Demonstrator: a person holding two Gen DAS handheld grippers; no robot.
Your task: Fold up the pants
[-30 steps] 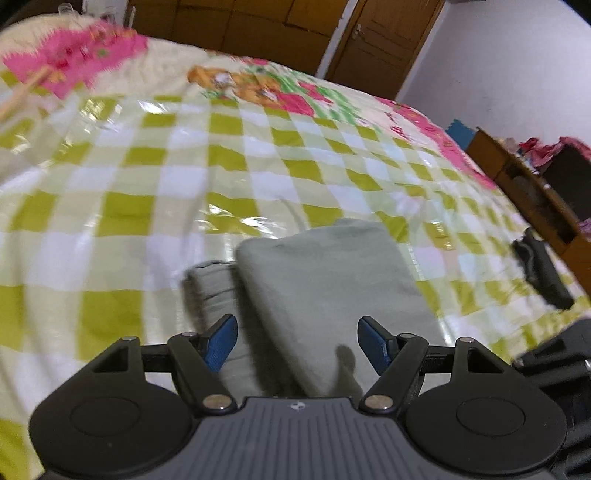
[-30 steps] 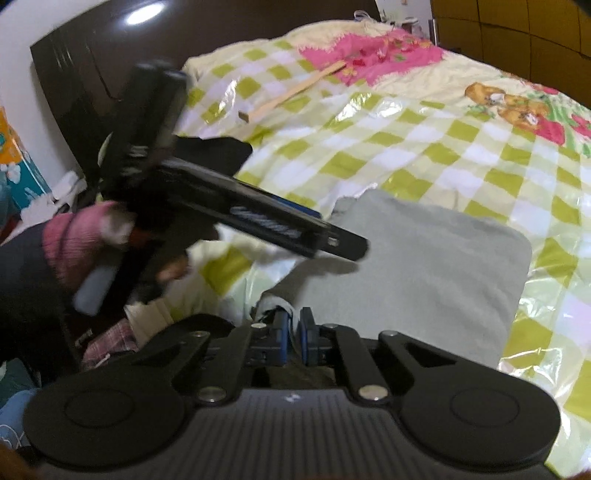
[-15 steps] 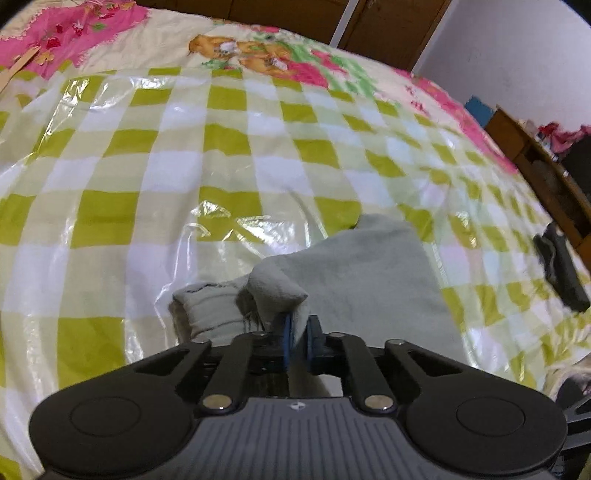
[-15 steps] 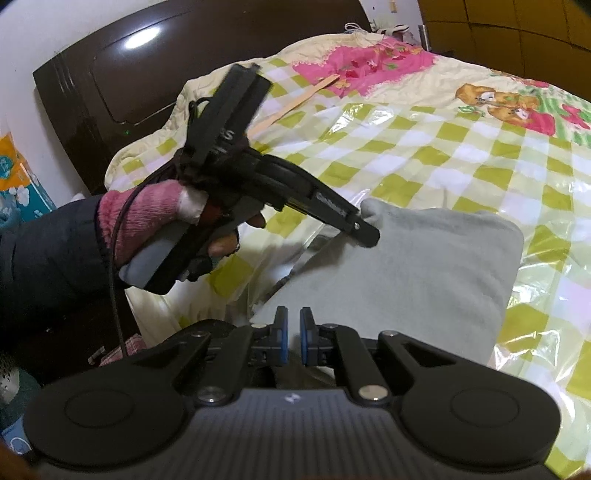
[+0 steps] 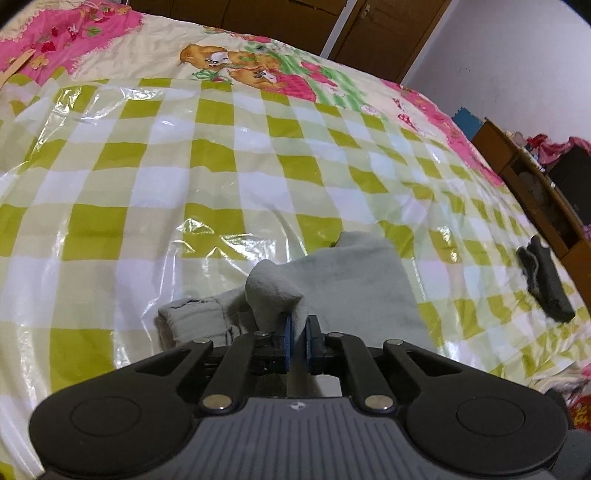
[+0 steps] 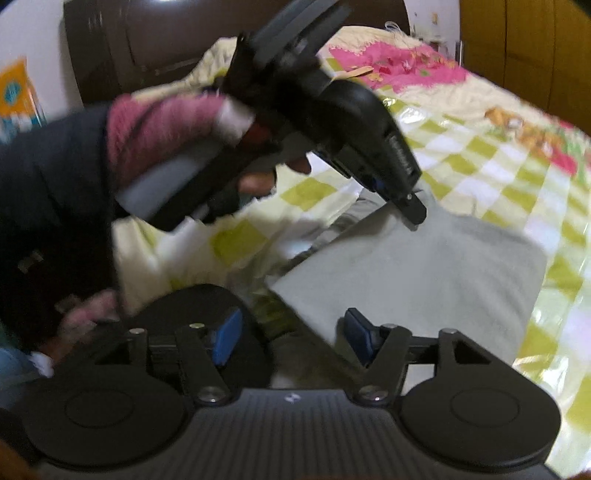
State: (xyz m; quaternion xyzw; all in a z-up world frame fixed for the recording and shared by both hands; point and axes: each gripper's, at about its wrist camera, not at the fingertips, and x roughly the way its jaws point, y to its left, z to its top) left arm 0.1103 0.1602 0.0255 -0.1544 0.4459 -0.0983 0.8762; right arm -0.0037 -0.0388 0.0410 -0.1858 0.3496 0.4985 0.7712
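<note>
A corner of the grey pants (image 5: pixel 354 280) was pinched between the blue pads of the left gripper (image 5: pixel 298 341), whose jaws were closed on the fabric and held it raised in a small peak. In the right wrist view, the right gripper (image 6: pixel 291 338) was seen with its jaws spread wide apart, nothing between them, poised over the near edge of the folded cloth. The pants were laid in a compact grey rectangle on the shiny green-and-white checked sheet (image 5: pixel 184 177) covering the bed, with a seamed end (image 5: pixel 192 317) exposed at the left of the fold. The left gripper was also caught in the right wrist view, gripped by a hand (image 6: pixel 258 177) in a pink cuff and dark sleeve, though motion blur softened it. Farther right on the sheet, well apart from the pants, a dark garment (image 5: pixel 546 284) was lying. Beyond, a pink cartoon-printed bedspread (image 5: pixel 258 70) and brown wooden doors (image 5: pixel 388 33) were visible.
</note>
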